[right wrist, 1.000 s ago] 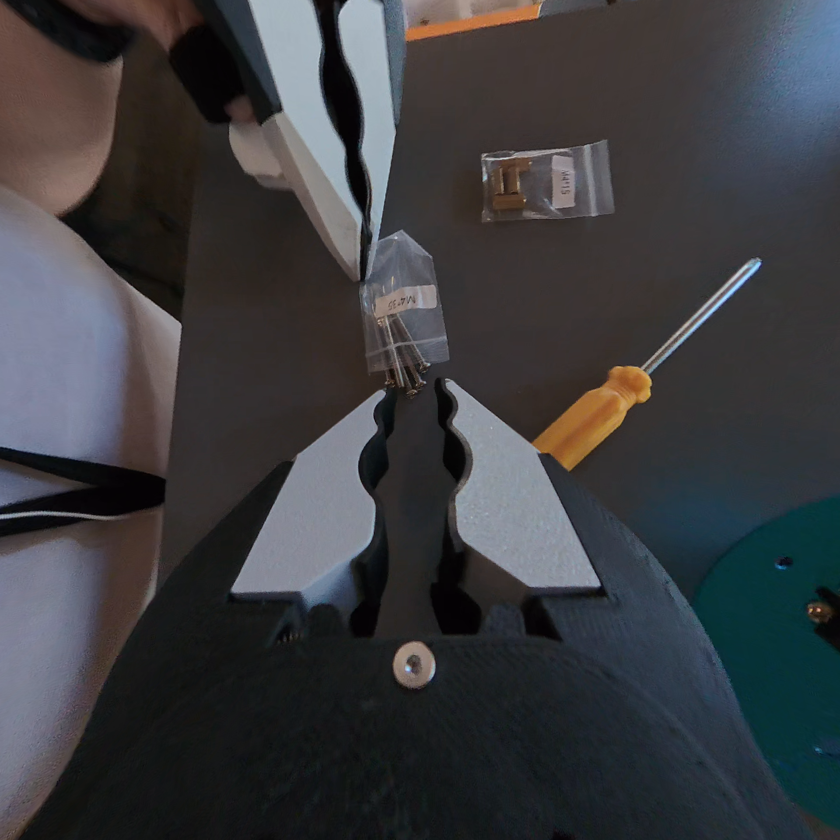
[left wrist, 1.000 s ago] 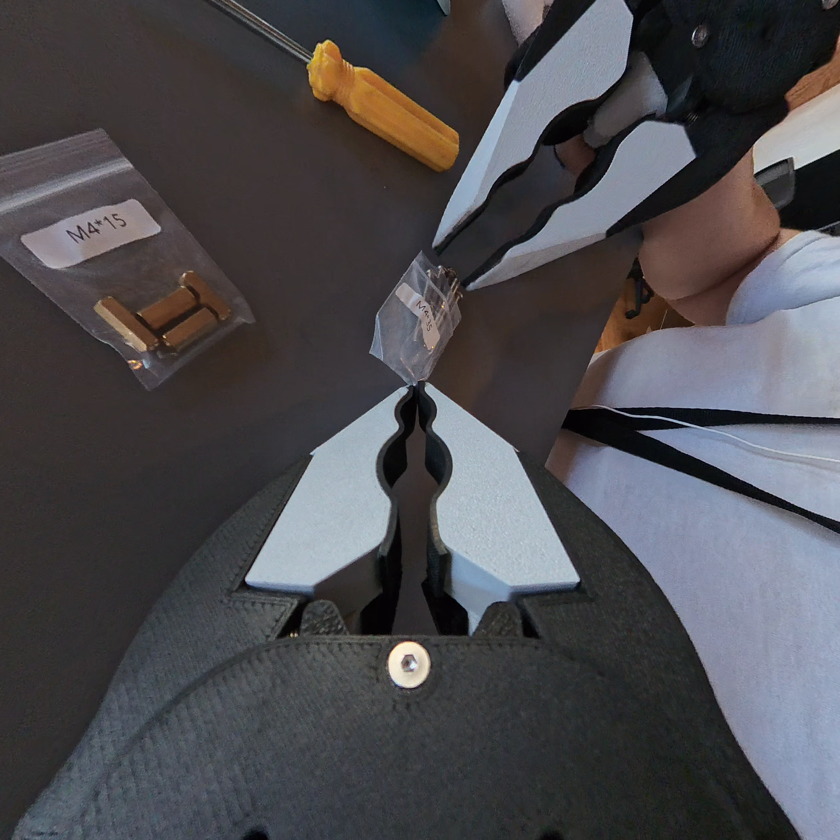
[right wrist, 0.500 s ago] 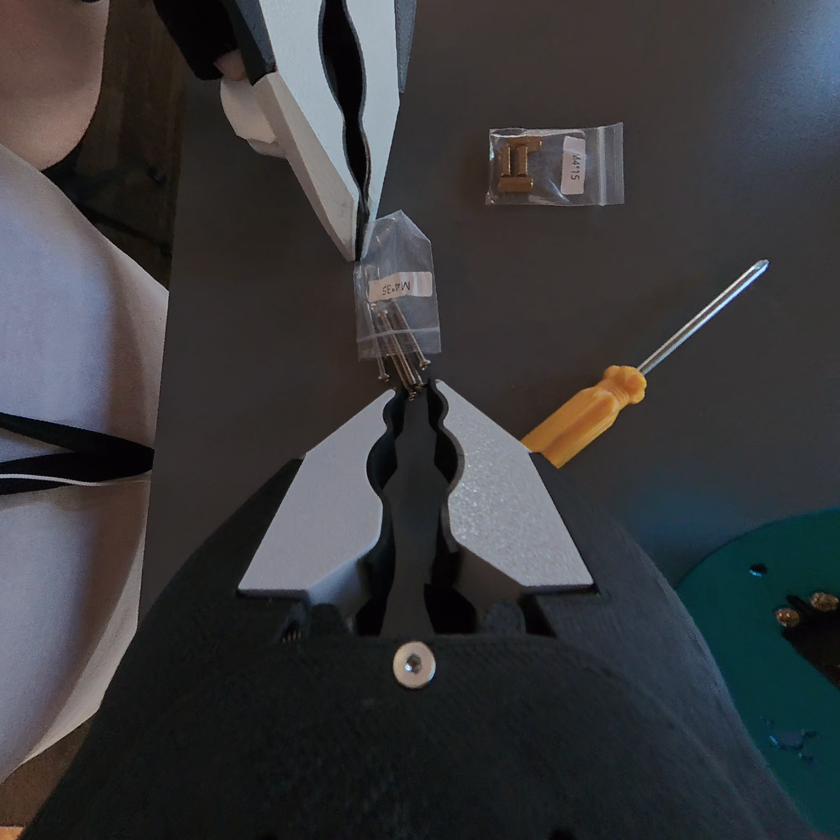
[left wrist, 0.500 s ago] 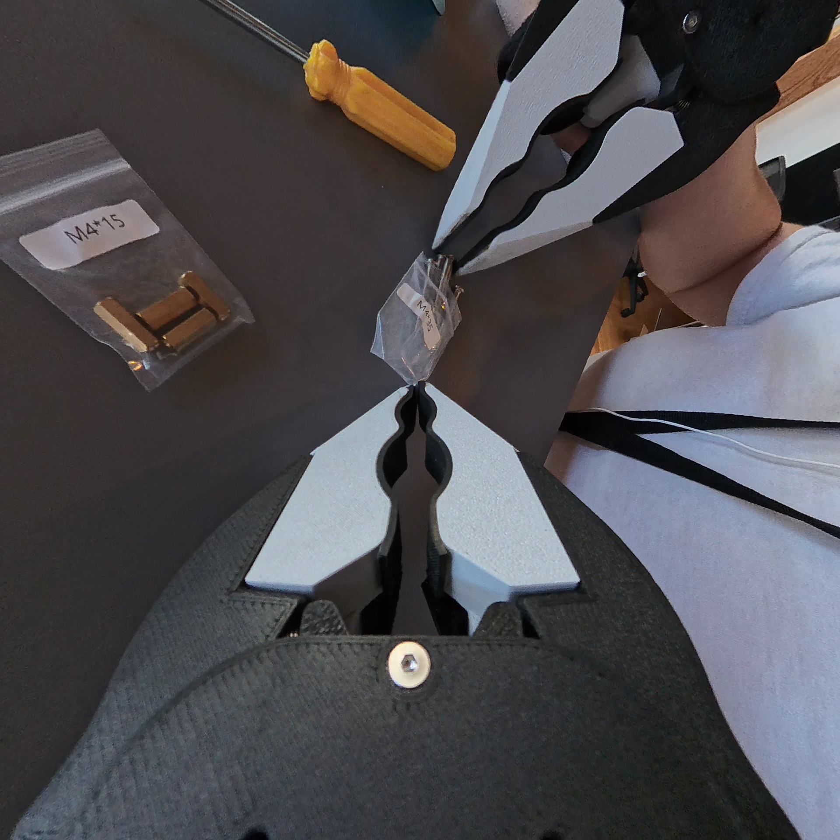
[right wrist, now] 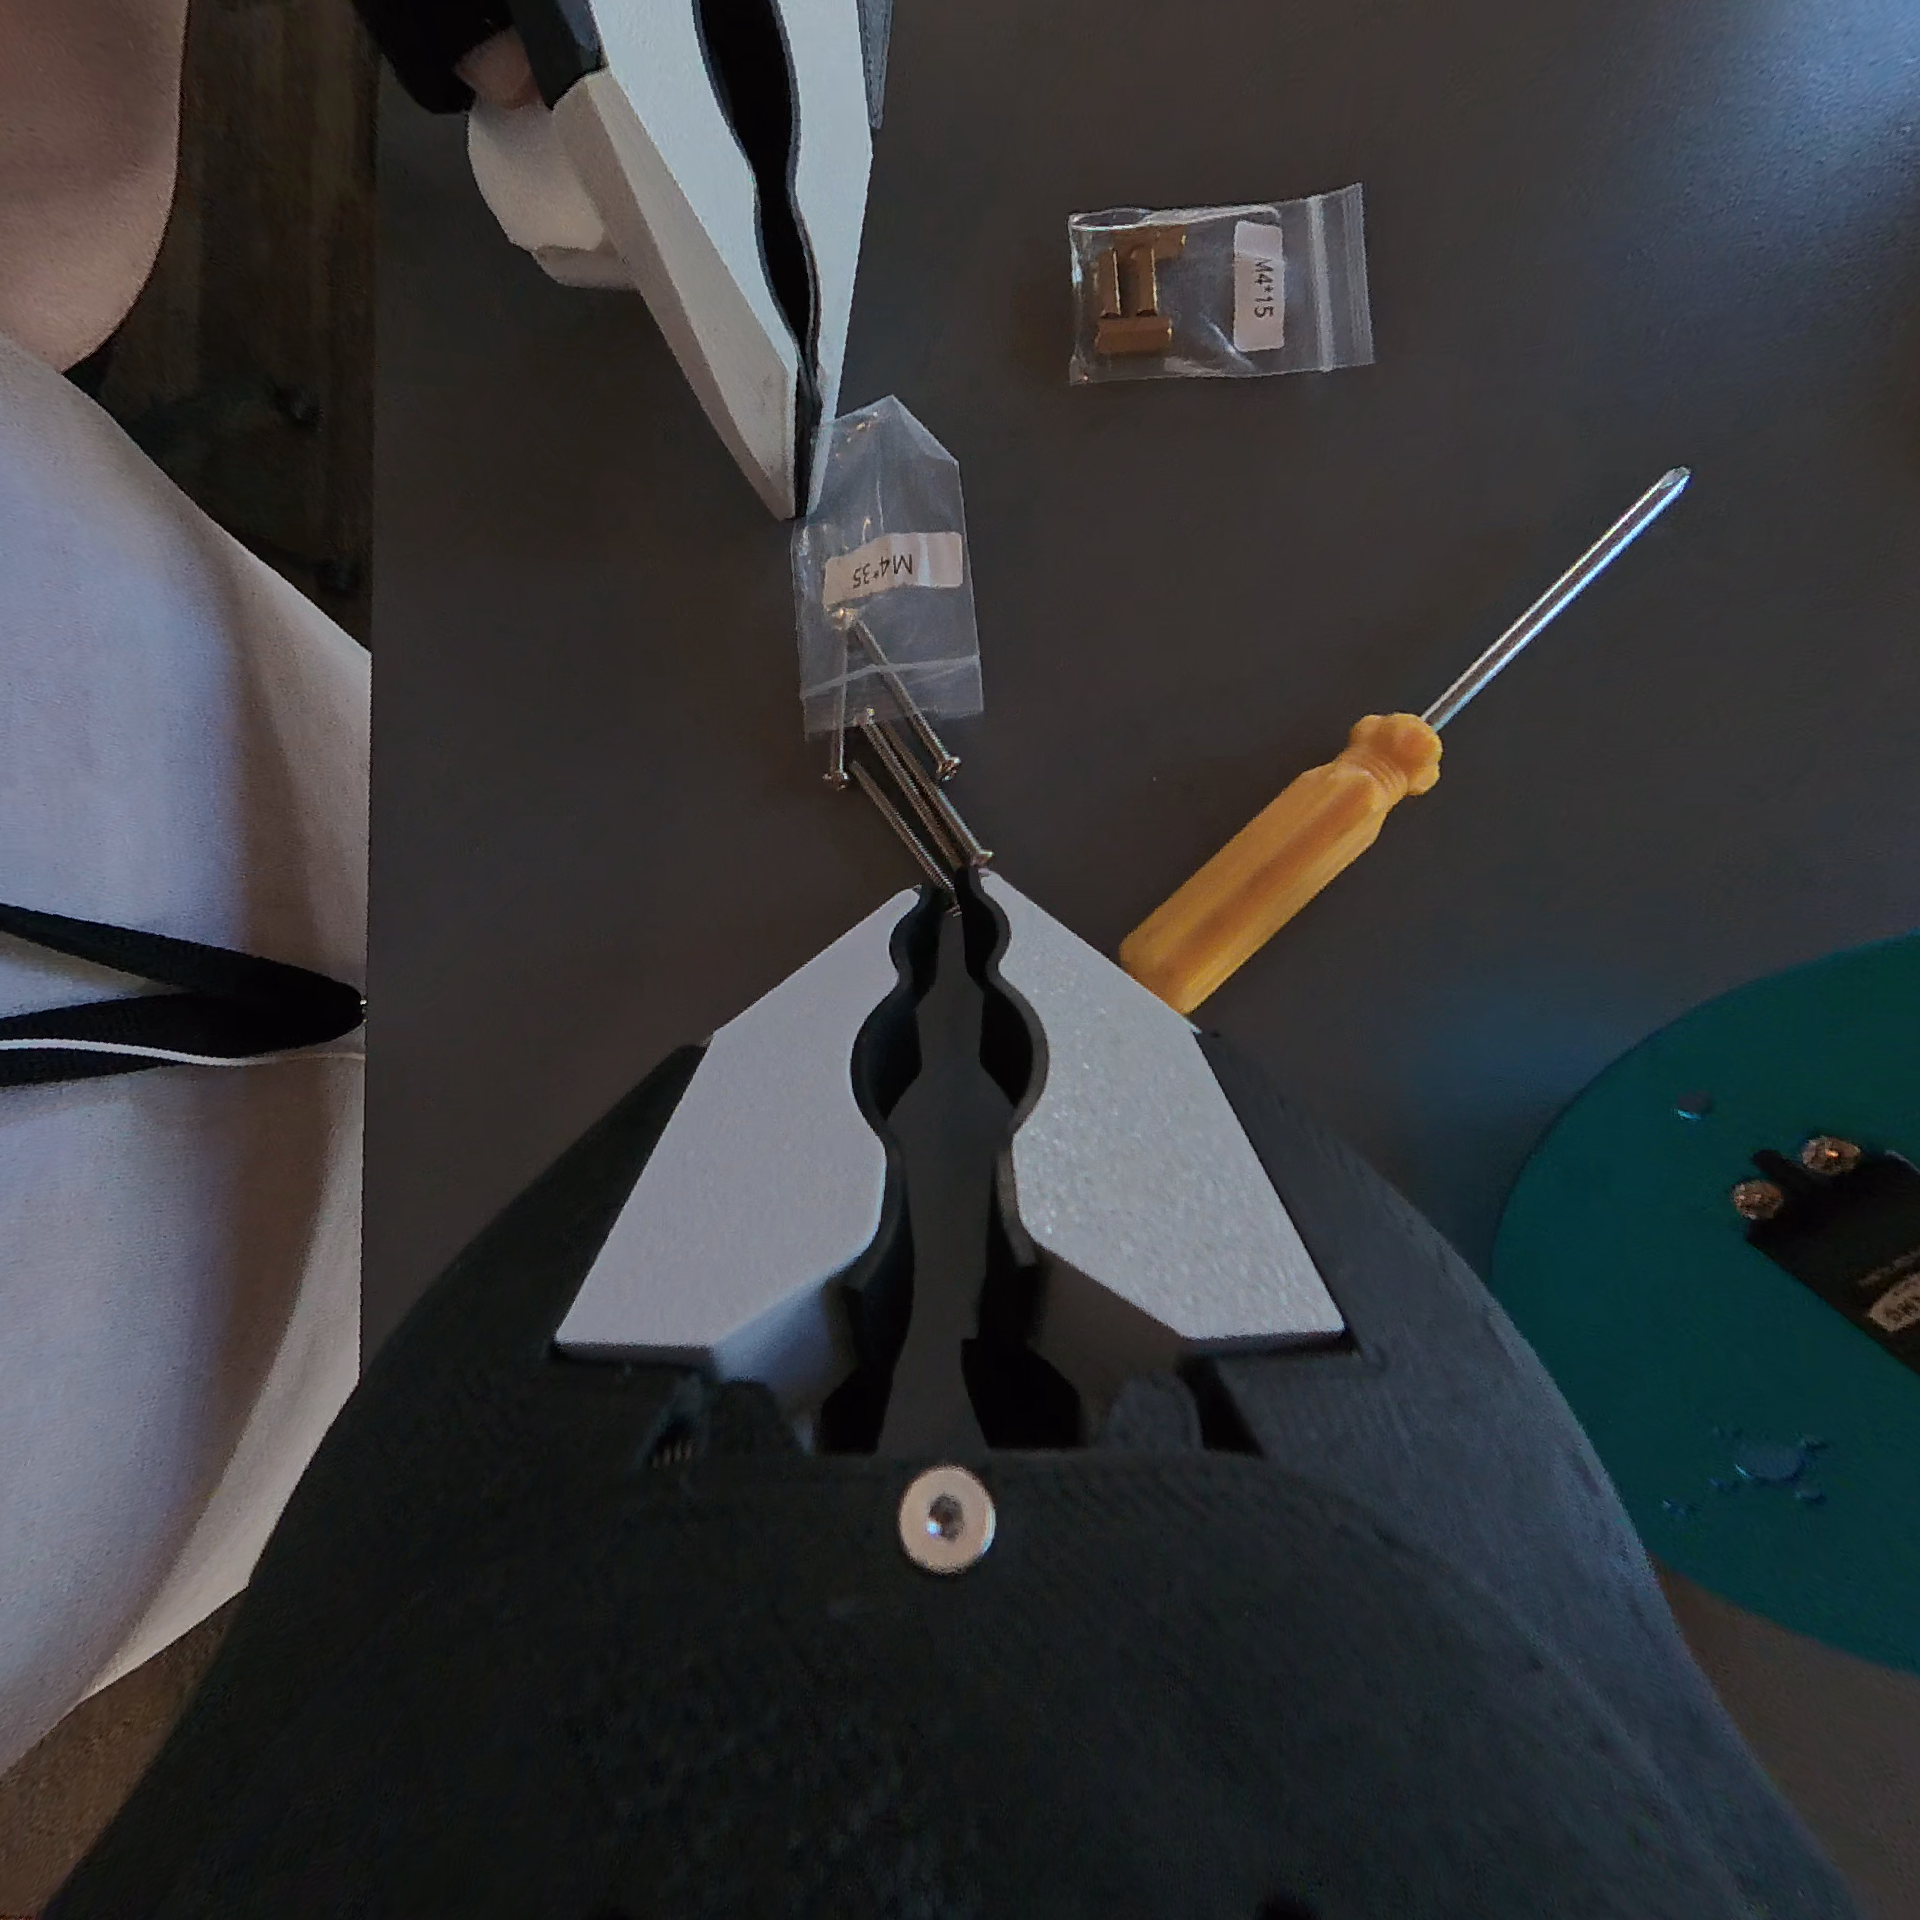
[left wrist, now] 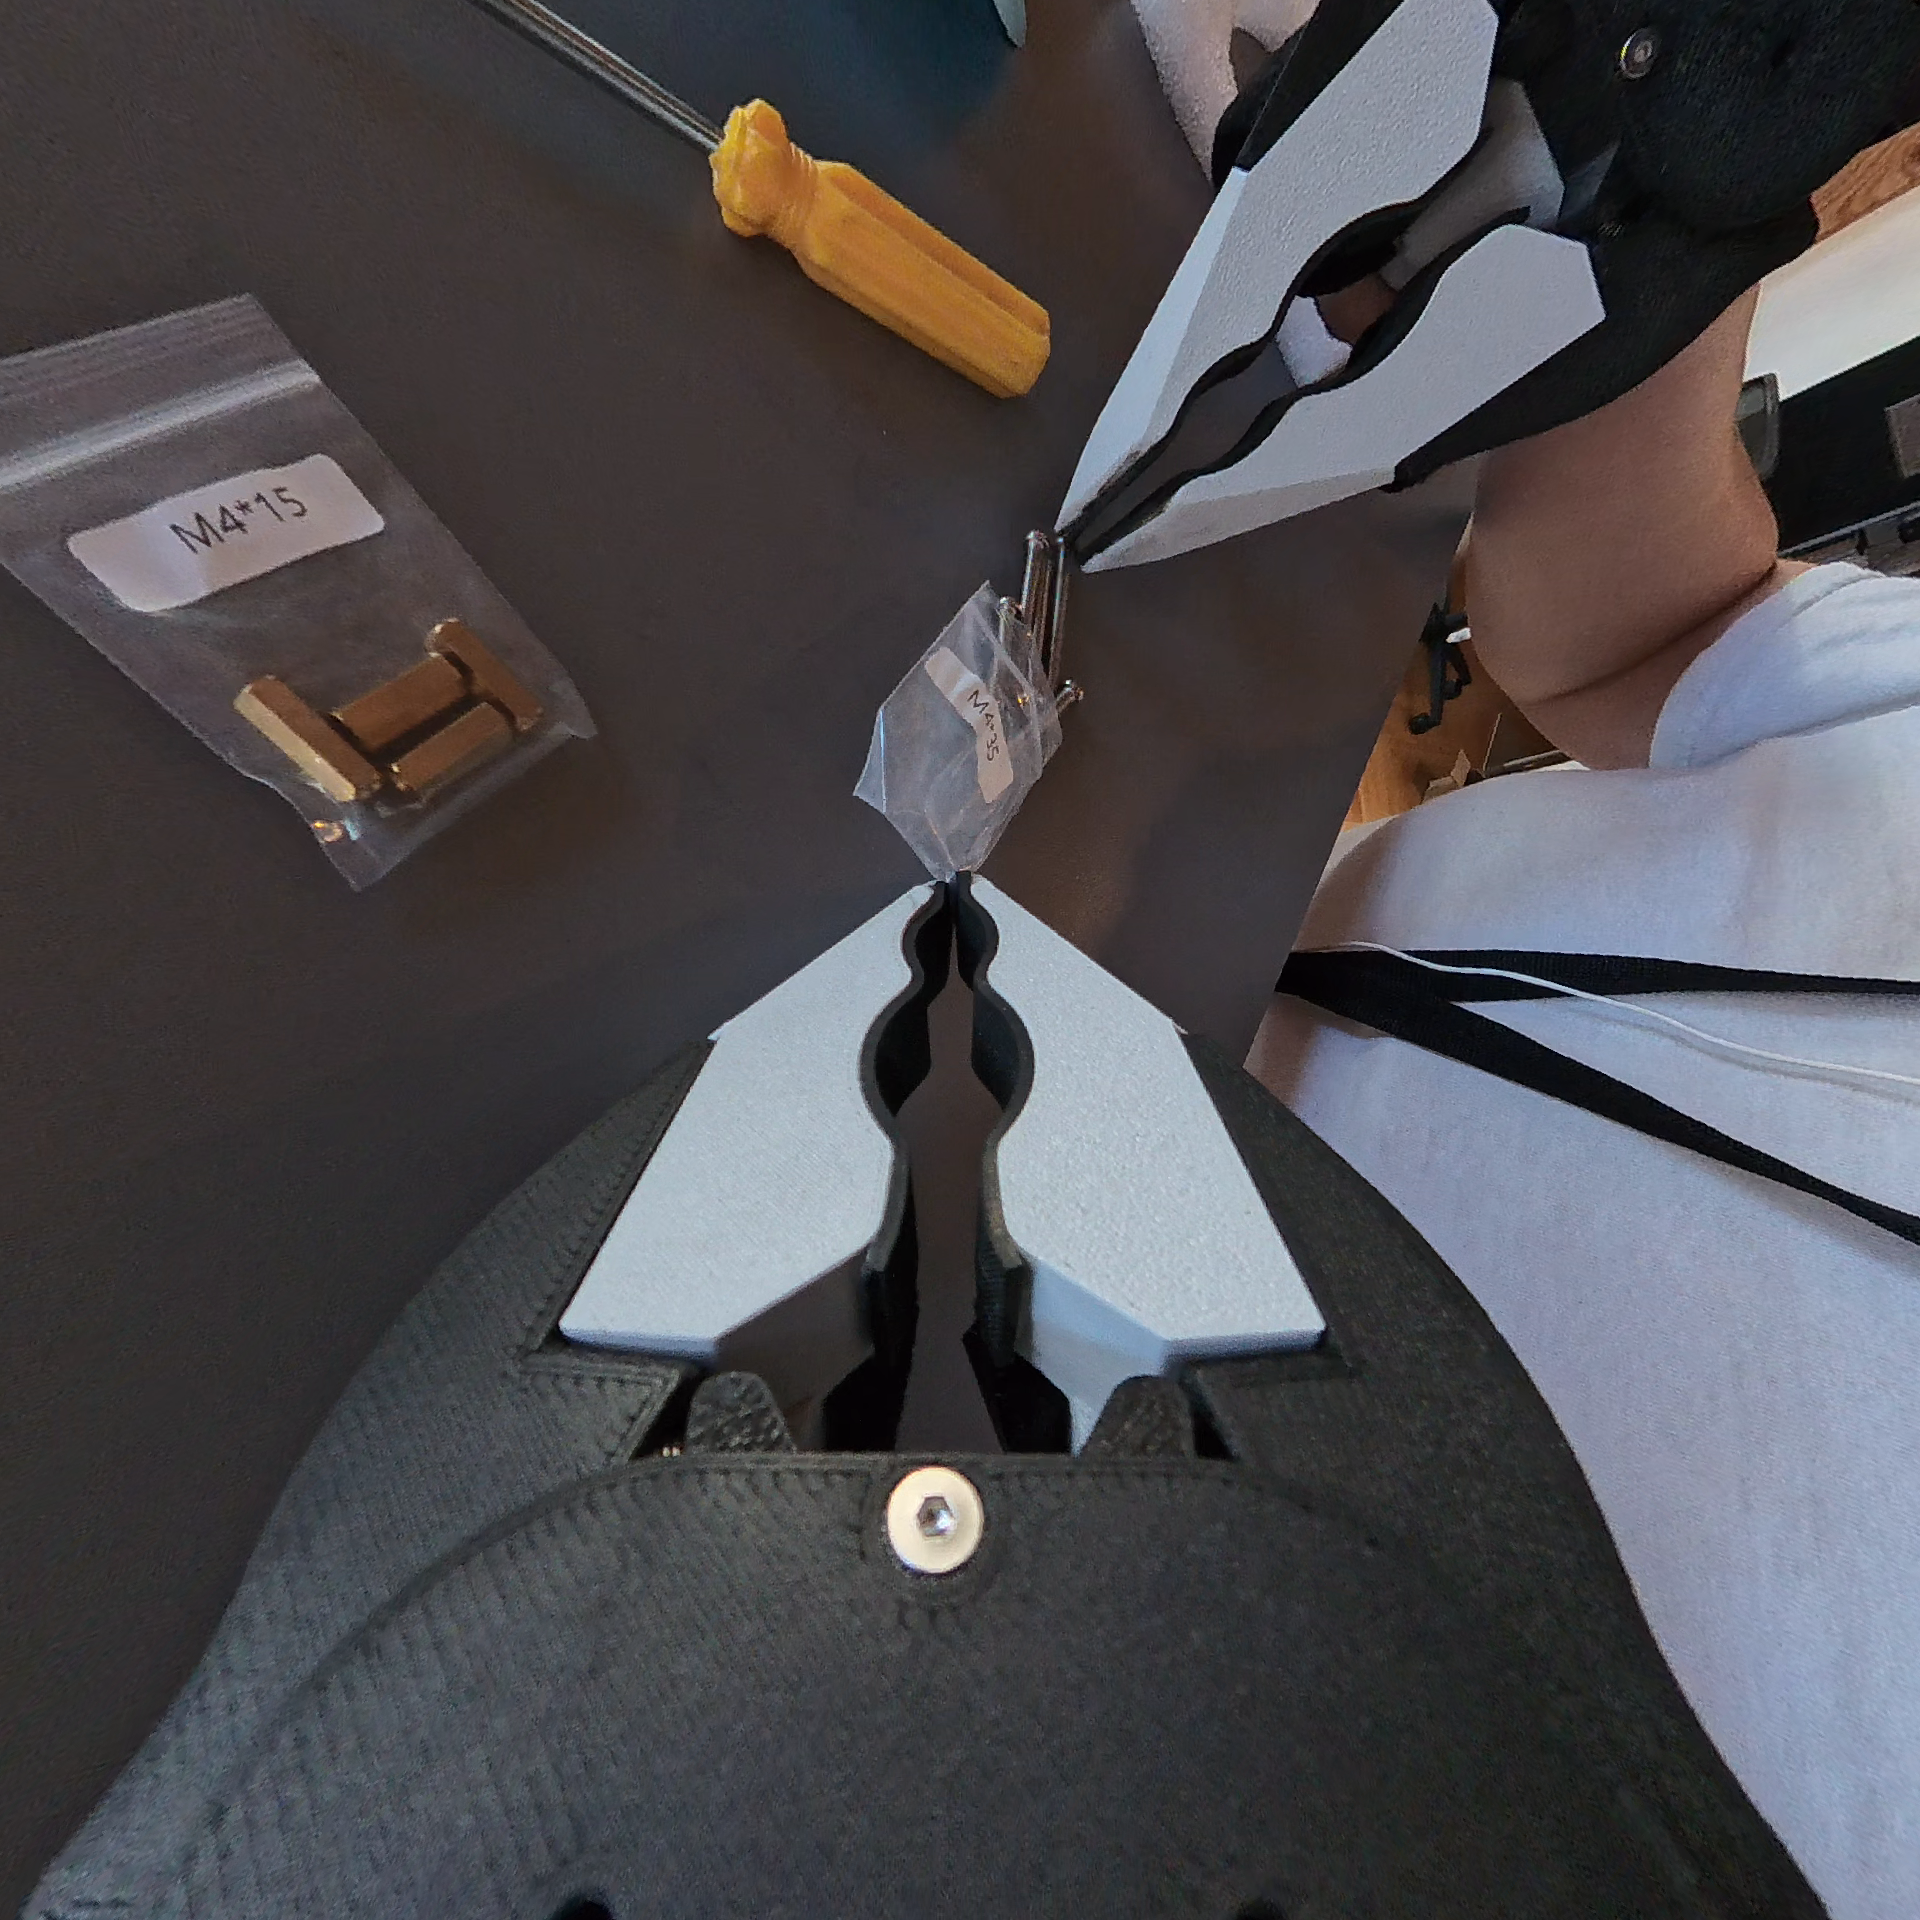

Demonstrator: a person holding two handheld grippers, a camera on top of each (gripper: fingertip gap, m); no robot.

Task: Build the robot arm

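Observation:
My left gripper [left wrist: 951,881] is shut on the corner of a small clear bag [left wrist: 951,743] with a white label, held above the dark table [left wrist: 520,1039]. Long silver screws [left wrist: 1042,592] stick out of the bag's open end. My right gripper [right wrist: 951,891] is shut on the heads of two or three screws [right wrist: 920,805] drawn partway out of the bag [right wrist: 888,613]. In the left wrist view the right gripper [left wrist: 1070,540] comes in from the upper right. In the right wrist view the left gripper [right wrist: 805,499] comes in from the top.
A yellow-handled screwdriver [left wrist: 883,249] [right wrist: 1278,842] lies on the table. A second clear bag with brass standoffs [left wrist: 270,592] [right wrist: 1221,286] lies beyond. A teal round plate [right wrist: 1704,1299] with a black part sits at right. A person in a white shirt [left wrist: 1610,1195] stands at the table edge. Some 9 cm of space lies between my two pairs of fingers. The yellow-handled screwdriver [right wrist: 1278,842] lies around 5 cm away from my right fingertips. The left camera catches it too, in the left wrist view [left wrist: 909,260].
The right gripper has closed on the screws and pulled back, drawing them partway out of the bag. The left gripper has kept its hold on the bag.

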